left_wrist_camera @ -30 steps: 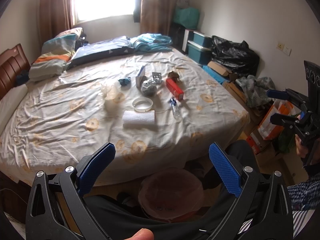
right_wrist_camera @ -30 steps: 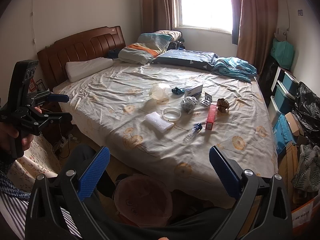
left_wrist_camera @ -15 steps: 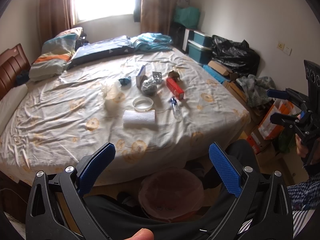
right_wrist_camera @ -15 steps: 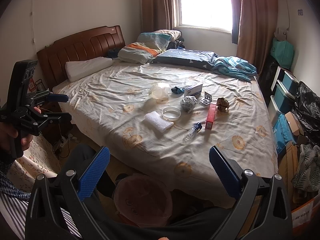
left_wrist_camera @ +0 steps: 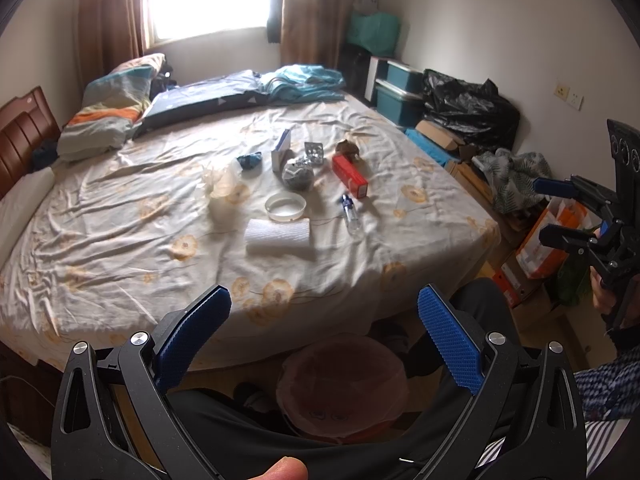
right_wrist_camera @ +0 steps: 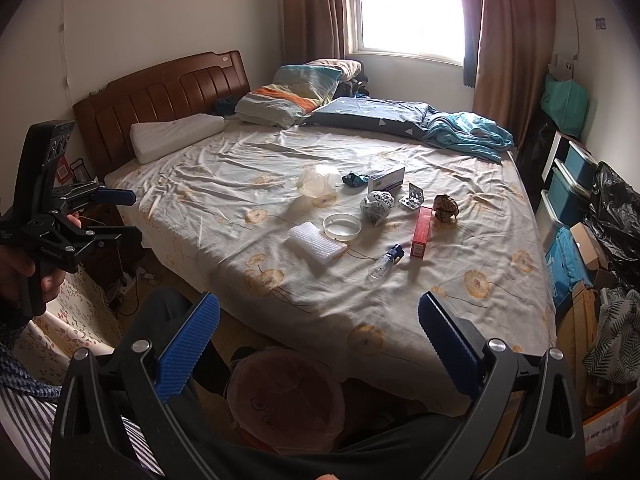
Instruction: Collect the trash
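Trash lies in a loose cluster on the bed (right_wrist_camera: 208, 184), and the round plastic ring (right_wrist_camera: 342, 227) near the middle of that cluster serves as the landmark. Seen from the right wrist camera, the left gripper (right_wrist_camera: 120, 216) hangs far to the left of the ring, off the bed's edge beside the headboard (right_wrist_camera: 160, 96), its fingers spread wide and empty. Left of the ring and toward the headboard sits a crumpled clear plastic bag (right_wrist_camera: 318, 182). Just in front of the ring, nearly touching it, lies a white pad of bubble wrap (right_wrist_camera: 316, 242). Behind the ring sit a small dark blue wrapper (right_wrist_camera: 354, 179) and a white and blue box (right_wrist_camera: 386, 178). Just right of the ring rests a crumpled grey wad (right_wrist_camera: 376, 205), with a pill blister pack (right_wrist_camera: 412, 199) beyond it. Further right lies a red box (right_wrist_camera: 423, 231), flat on the sheet, and a small clear bottle (right_wrist_camera: 386, 265) with a blue cap lies in front of it. A brown crumpled ball (right_wrist_camera: 446, 208) sits right of the red box. Below the ring, off the foot edge of the bed, a pink-lined bin (right_wrist_camera: 286, 396) stands on the floor. The right gripper (right_wrist_camera: 318, 344) hovers over that bin, fingers wide apart and holding nothing.
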`<state>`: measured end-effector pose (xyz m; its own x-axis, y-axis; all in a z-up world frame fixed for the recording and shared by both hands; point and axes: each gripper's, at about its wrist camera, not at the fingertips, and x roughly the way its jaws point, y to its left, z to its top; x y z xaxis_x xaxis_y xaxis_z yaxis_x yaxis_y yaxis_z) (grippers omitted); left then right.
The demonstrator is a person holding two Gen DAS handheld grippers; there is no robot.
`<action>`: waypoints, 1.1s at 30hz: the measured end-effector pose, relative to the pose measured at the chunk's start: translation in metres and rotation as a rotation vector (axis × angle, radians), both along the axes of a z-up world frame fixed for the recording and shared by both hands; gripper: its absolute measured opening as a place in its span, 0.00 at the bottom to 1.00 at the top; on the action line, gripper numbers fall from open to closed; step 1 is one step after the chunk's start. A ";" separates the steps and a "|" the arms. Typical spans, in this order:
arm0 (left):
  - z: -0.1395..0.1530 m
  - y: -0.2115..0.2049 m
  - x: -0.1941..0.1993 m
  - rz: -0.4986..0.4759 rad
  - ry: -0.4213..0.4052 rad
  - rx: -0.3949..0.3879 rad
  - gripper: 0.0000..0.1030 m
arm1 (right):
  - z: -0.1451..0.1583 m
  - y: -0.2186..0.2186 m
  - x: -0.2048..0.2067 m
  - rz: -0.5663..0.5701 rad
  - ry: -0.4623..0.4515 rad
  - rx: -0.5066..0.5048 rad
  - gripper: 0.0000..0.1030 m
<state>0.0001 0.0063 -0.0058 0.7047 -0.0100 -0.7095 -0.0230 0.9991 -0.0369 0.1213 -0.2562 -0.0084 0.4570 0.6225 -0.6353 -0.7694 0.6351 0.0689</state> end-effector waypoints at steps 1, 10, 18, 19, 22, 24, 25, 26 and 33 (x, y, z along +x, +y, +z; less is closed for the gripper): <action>0.001 -0.001 0.000 0.003 0.001 -0.001 0.95 | 0.001 0.000 0.000 -0.001 0.000 0.000 0.95; 0.000 -0.001 0.000 0.003 0.002 -0.002 0.95 | 0.001 0.000 0.001 -0.001 0.003 -0.001 0.95; -0.012 -0.005 -0.012 0.008 0.011 -0.001 0.95 | -0.004 0.000 0.002 -0.005 0.008 -0.008 0.95; -0.013 -0.005 -0.013 0.009 0.013 -0.001 0.95 | -0.004 0.000 0.003 -0.004 0.010 -0.010 0.95; -0.014 -0.006 -0.014 0.010 0.011 0.001 0.95 | -0.006 0.000 0.005 -0.006 0.014 -0.014 0.95; -0.014 -0.004 -0.012 0.010 0.012 -0.002 0.95 | -0.004 0.001 0.009 -0.010 0.018 -0.014 0.95; -0.014 -0.005 -0.013 0.008 0.014 -0.002 0.95 | -0.004 0.000 0.010 -0.011 0.018 -0.014 0.95; -0.015 -0.005 -0.013 0.007 0.016 0.000 0.95 | -0.004 0.000 0.010 -0.011 0.018 -0.015 0.95; -0.017 -0.004 0.003 0.015 0.037 -0.002 0.95 | -0.004 0.000 0.018 -0.025 0.030 -0.027 0.95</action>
